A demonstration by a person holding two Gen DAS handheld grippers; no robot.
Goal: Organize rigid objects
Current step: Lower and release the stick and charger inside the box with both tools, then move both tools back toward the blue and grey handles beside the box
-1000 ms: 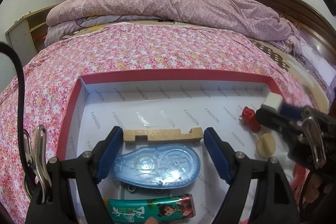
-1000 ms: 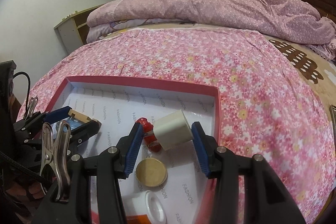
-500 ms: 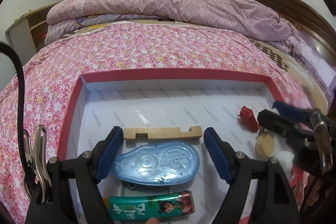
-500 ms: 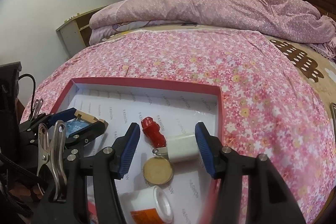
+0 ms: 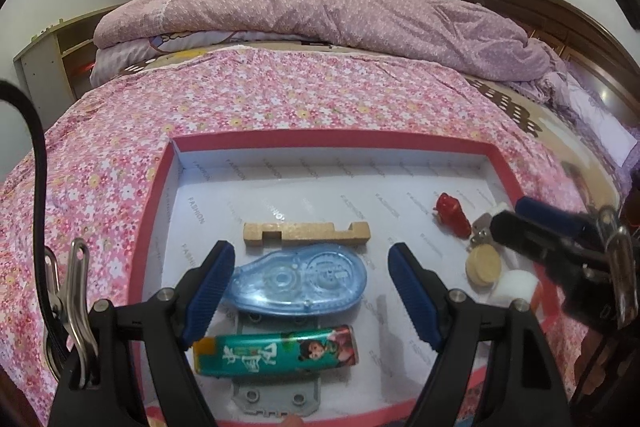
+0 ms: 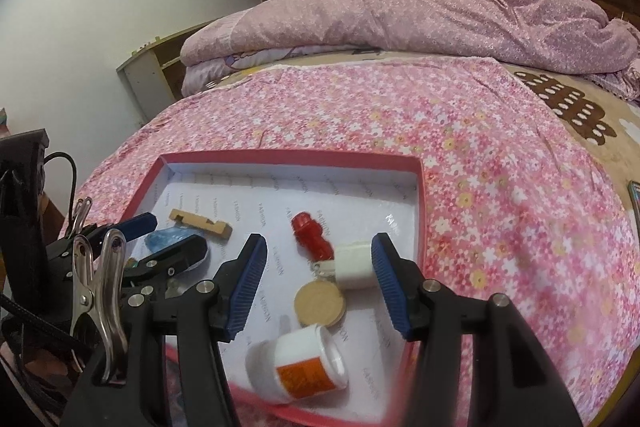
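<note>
My left tongs (image 5: 308, 283) gape around the blue tape dispenser (image 5: 298, 279) in the red box (image 5: 336, 141). My right tongs (image 6: 318, 277) stand apart, the white plug (image 6: 354, 265) touching the right pad, the coin (image 6: 320, 305) between.

The red-rimmed box (image 5: 152, 227) holds eight loose things, one of each kind: one blue tape dispenser (image 5: 298, 281), one notched wooden block (image 5: 306, 233) just behind the dispenser, one green printed tube (image 5: 276, 351) in front of it, and one grey metal plate (image 5: 276, 393) lying under the tube. To the dispenser's right lie one red toy piece (image 6: 312, 241), one white plug (image 6: 354, 265), one round wooden disc (image 6: 320, 305) and one white bottle with an orange label (image 6: 298, 367). Two grippers are in view, the left gripper (image 5: 310, 293) and the right gripper (image 6: 318, 285), each with two blue-padded fingers.
</note>
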